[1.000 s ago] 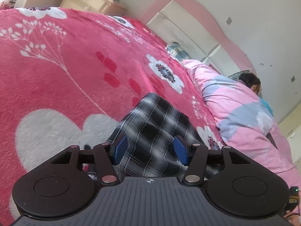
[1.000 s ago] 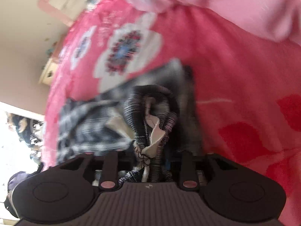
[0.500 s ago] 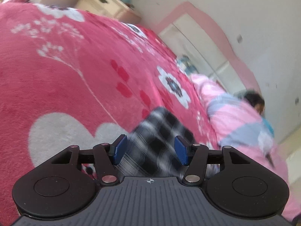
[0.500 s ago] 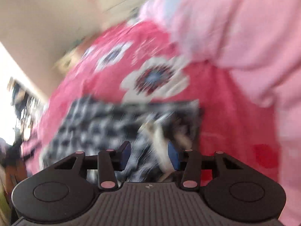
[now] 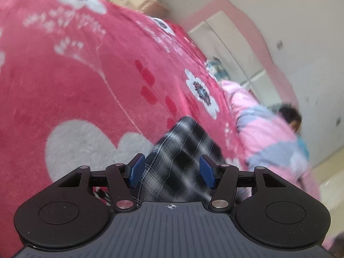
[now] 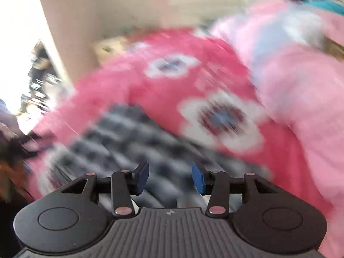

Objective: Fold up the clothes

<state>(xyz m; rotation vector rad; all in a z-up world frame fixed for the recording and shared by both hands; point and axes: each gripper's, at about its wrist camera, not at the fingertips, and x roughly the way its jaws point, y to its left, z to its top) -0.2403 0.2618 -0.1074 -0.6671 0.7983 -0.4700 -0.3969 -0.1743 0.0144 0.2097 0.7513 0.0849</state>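
Bed cover: a pink-red fleece blanket [image 5: 75, 90] with white hearts and flowers covered the bed and carried the clothing; its broad flat spread probably made it the folding surface.

Left hand-held gripper [image 5: 172, 173]: its blue pads stood wide apart with nothing pinched between them, so it was released. It hung low over the near end of the garment, pointing along its length, a pose that would suit either reaching for an edge or drawing back from one.

Plaid garment [image 5: 185, 150]: a black-and-white checked piece lay on the blanket as a fairly narrow strip with straight sides, running away from the left hand-held gripper toward a white flower. In the right wrist view the plaid garment [image 6: 120, 137] was badly blurred. It looked compact and flat, which would fit a piece partly or fully folded; how many layers it had could not be told.

Right hand-held gripper [image 6: 169, 177]: its pads also stood apart and empty, released, above the near part of the cloth. The heavy blur suggested quick movement.

Pink quilt [image 5: 268, 137]: a pink and pale-blue quilt lay bunched along the far right of the bed, apart from the garment.

Headboard [image 5: 232, 32]: pink-framed, at the far end against the wall.
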